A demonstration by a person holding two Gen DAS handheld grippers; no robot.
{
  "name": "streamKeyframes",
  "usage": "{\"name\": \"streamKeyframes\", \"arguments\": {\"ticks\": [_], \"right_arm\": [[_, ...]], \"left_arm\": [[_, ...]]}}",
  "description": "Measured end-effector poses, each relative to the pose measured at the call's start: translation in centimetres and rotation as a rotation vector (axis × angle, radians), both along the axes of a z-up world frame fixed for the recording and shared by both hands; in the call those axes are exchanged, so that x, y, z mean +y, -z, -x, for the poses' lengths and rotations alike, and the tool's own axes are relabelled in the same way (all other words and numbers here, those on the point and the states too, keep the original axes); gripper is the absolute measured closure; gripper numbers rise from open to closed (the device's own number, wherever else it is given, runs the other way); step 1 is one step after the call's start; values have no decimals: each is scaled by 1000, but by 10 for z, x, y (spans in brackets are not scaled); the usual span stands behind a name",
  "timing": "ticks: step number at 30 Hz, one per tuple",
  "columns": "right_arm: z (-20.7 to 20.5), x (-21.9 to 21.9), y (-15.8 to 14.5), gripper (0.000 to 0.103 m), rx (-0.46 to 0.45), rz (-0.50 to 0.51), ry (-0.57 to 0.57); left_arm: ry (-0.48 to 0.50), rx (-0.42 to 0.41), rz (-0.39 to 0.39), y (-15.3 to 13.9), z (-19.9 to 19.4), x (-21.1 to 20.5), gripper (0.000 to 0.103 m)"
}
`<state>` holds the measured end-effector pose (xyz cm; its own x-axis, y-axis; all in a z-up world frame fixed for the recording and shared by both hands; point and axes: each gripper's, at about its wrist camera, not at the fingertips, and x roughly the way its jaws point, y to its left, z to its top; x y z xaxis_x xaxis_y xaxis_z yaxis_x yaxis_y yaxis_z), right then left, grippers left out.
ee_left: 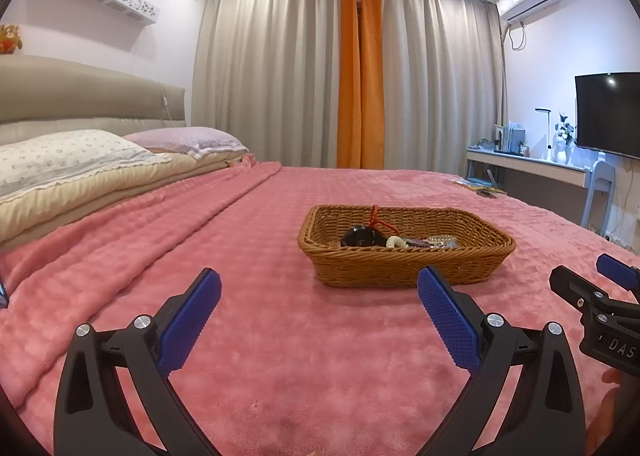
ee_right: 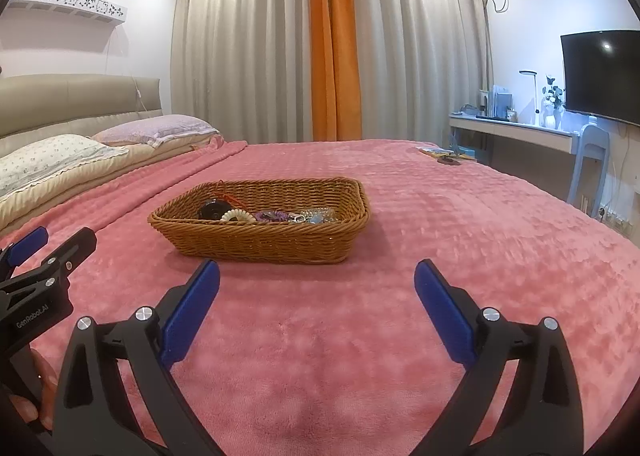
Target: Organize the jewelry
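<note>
Jewelry lies tangled in the wicker basket on the bed; with left gripper and right gripper both wide and empty, a careless grasp risks snagging several pieces or tipping the light basket.

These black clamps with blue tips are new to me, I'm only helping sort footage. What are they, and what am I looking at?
They are two hand-held grippers, each carrying its own camera that looks along its fingers. One picture comes from the left gripper, the other from the right gripper. Both are open and hold nothing. They hover over a pink plush blanket on a bed. On it sits a brown woven wicker basket holding jewelry: a cream spiral bracelet and other small pieces.
</note>
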<state>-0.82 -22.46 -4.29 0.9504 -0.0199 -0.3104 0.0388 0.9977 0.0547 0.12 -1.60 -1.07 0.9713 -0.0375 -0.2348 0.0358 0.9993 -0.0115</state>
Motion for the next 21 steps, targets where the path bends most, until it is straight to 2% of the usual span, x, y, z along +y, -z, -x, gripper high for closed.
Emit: {"name": "streamKeyframes", "arguments": {"ticks": [21], "right_arm": [[3, 0, -1, 10, -3, 0, -9]], "left_arm": [[16, 5, 1, 2, 0, -1, 8]]}}
